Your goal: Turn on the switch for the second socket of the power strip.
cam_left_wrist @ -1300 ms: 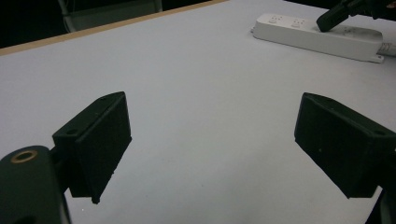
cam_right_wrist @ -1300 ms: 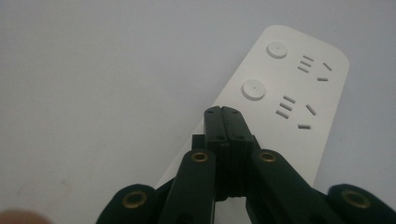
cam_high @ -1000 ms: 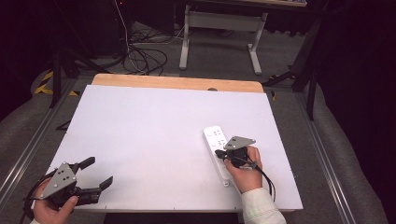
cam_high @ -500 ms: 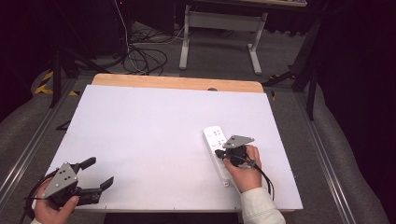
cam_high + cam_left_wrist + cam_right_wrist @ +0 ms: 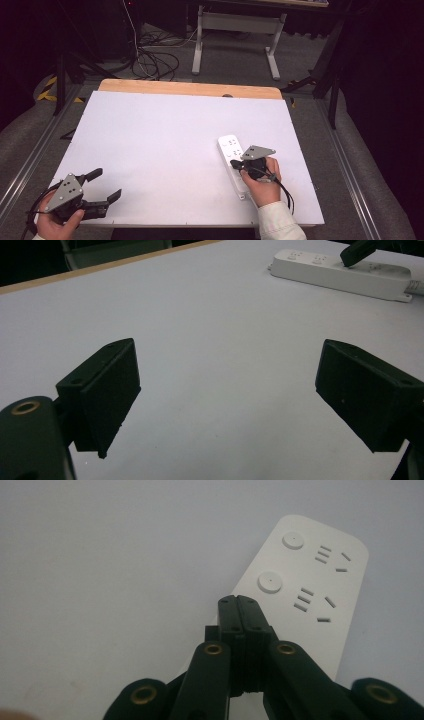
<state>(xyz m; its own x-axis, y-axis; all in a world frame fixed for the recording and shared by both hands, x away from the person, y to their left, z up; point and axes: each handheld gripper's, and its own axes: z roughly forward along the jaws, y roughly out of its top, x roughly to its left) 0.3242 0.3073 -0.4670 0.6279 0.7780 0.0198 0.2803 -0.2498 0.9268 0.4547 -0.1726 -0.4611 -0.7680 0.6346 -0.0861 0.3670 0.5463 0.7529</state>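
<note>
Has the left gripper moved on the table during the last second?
Yes, slightly. The left gripper has slid toward the table's near edge, closer to the person; its jaws stand open.

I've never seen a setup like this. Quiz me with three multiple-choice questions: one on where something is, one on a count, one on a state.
1. Where does the white power strip lie on the table?
A. near the person's right hand
B. far left corner
C. on the wooden edge

2. Round buttons seen on the strip in the right gripper view?
A. none
B. two
C. five

3. The left gripper is:
A. open
B. clamping the strip
C. shut

Key: A, it lies by the right gripper; B, two show there; A, its jaws stand wide apart.
</note>
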